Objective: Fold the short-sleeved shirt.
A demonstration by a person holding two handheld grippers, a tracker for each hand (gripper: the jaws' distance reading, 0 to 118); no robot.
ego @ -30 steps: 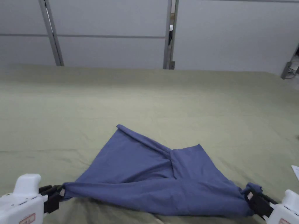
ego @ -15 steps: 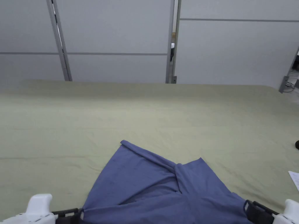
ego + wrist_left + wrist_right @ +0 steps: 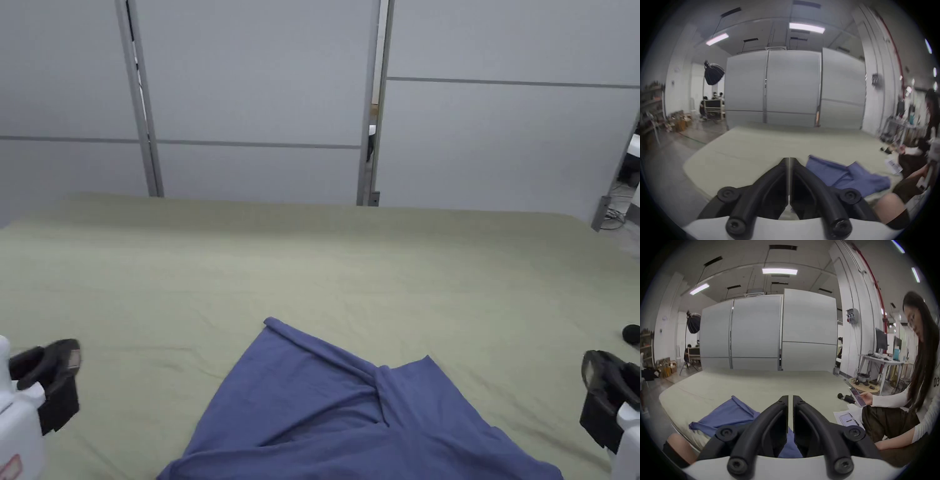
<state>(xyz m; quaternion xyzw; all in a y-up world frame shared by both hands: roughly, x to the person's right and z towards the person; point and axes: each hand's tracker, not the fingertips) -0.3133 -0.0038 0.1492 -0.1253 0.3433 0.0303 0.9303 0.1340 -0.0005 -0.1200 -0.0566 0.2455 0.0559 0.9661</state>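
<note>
- Now the shirt (image 3: 337, 412), blue and rumpled, lies on the near middle of the green table (image 3: 312, 262), with a rolled edge running from its far corner toward its middle.
- Its near edge runs out of the head view at the bottom; two flaps meet at a crease near the centre.
- At the near left, the left gripper (image 3: 47, 381) is off the cloth, well apart from the shirt; in its own view (image 3: 789, 160) the jaws are pressed together with nothing between them.
- At the near right, the right gripper (image 3: 603, 390) is likewise clear of the shirt; in its own view (image 3: 790, 398) the jaws stand almost together with a thin slit between them, clamping nothing.
- From the right gripper view, the shirt (image 3: 727, 415) lies left of and below the jaws.
- Beside the table on the right, a person (image 3: 919, 386) holds a phone (image 3: 857, 396), and papers (image 3: 847, 417) lie on the table's right edge.
- Behind the table's far edge stand grey partition panels (image 3: 262, 100).
</note>
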